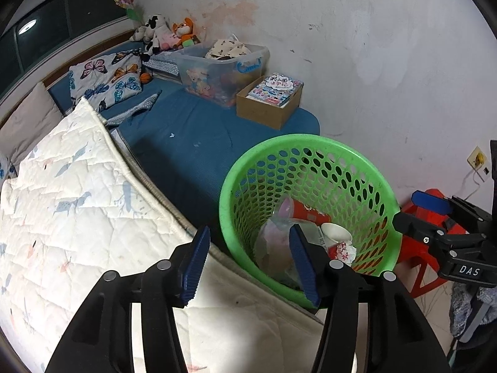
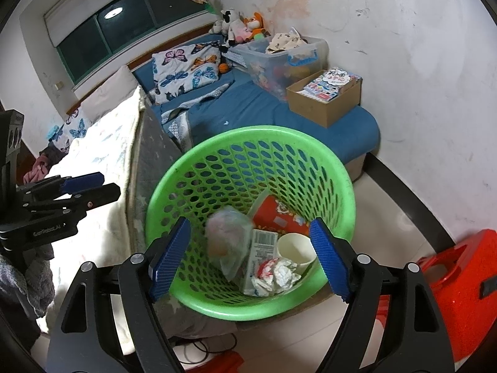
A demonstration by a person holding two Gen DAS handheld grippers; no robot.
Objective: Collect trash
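Both of your grippers hang over the green basket (image 2: pixel 248 168), which fills the lower centre of each view, wedged between the bed edge and the red stool (image 2: pixel 459 279).

Left gripper (image 1: pixel 248 267): jaws parted, nothing between the pads; one pad sits over the quilt (image 1: pixel 77 202), the other over the basket's mouth. Right gripper (image 2: pixel 248 258): jaws standing wide, empty, straddling the basket opening.

Trash lies at the basket bottom: a thin plastic bag (image 2: pixel 228 242) at lower centre, a small carton (image 2: pixel 264 248) beside it, a paper cup (image 2: pixel 295 248) touching the carton, crumpled paper (image 2: pixel 276 273) in front, a red packet (image 2: pixel 276 214) behind.

Handling, by judgement: all of it looks light. The bag is limp and slick, so pinch a gathered fold. The cup crushes easily; take its rim gently. The basket itself is stiff, perforated plastic; grip the rim, where the jaws can bite.
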